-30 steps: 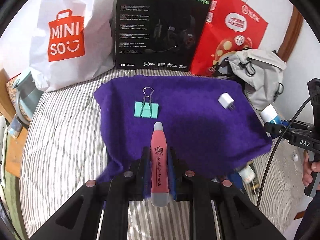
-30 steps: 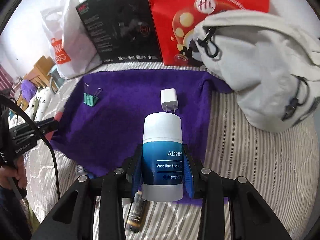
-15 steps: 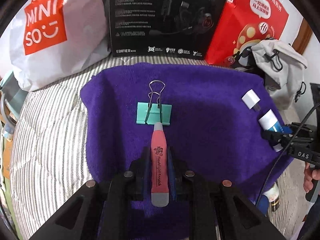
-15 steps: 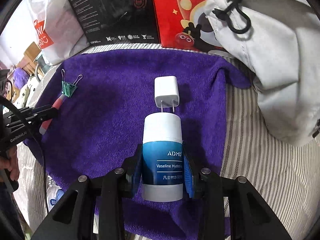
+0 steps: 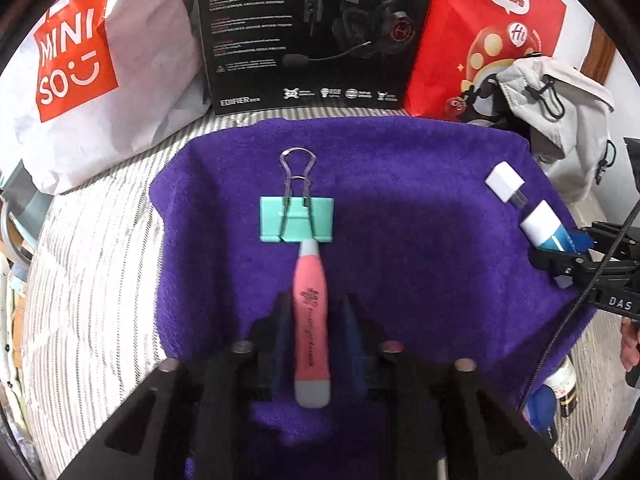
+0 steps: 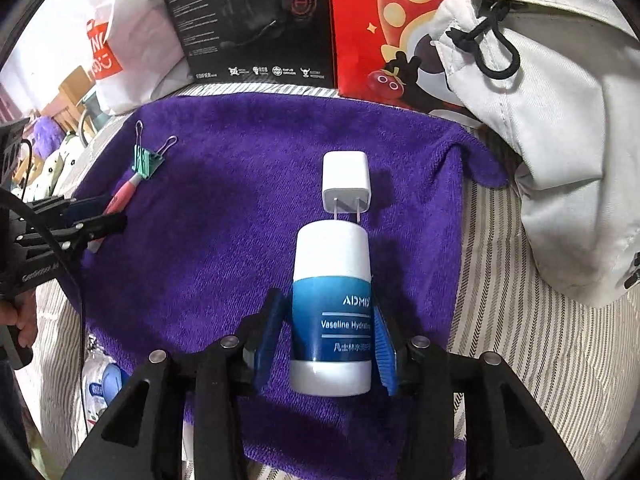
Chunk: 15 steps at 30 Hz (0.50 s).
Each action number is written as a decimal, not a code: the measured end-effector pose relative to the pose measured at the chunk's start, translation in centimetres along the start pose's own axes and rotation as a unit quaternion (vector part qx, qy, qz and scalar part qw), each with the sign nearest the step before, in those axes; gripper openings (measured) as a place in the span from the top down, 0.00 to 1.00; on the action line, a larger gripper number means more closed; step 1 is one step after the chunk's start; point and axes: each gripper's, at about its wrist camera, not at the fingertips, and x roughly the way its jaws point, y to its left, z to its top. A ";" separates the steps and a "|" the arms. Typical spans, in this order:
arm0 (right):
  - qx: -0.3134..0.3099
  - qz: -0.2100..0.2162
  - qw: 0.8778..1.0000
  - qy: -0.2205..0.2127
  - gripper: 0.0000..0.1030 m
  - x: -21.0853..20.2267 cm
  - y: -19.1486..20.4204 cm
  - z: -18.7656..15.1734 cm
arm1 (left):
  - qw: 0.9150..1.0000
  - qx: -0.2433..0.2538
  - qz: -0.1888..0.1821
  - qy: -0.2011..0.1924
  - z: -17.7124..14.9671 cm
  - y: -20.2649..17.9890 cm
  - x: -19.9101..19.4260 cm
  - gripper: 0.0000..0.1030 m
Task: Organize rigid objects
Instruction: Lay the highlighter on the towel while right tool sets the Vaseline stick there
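On the purple towel (image 5: 400, 200) I count one clip (image 5: 297, 219), one charger (image 6: 346, 181). My left claw (image 5: 316, 312) stands open around one pen (image 5: 310, 320); my right claw (image 6: 328, 328) looks spread beside one bottle (image 6: 331, 308) (middle towel free).

Fuzzy purple towel (image 5: 400, 208); glossy plastic bottle (image 6: 332, 308).

wrist views, close, sharing purple towel (image 5: 400, 208)

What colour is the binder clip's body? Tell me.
Mint green, with silver wire handles; the binder clip shows best in the left wrist view, lying on the purple towel.
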 end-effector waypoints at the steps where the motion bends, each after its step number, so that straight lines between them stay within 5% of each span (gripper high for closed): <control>1: -0.001 -0.002 1.000 0.001 0.58 -0.1 0.1 -0.1 | 1.000 0.004 -0.005 0.001 -0.2 -0.3 0.0 0.57; 2: -0.001 -0.002 1.000 0.002 0.57 -0.2 0.0 -0.3 | 1.000 0.009 -0.004 0.001 -0.3 -0.6 0.0 0.48; 8: 0.027 0.006 1.000 -0.005 0.51 -2.1 -0.5 -1.5 | 0.999 0.019 0.023 0.011 -1.4 -1.3 -0.2 0.29; 15: 0.047 -0.010 0.998 -0.042 0.34 -7.4 -0.5 -3.2 | 1.000 0.004 0.027 -0.012 -2.4 -1.0 -3.3 0.19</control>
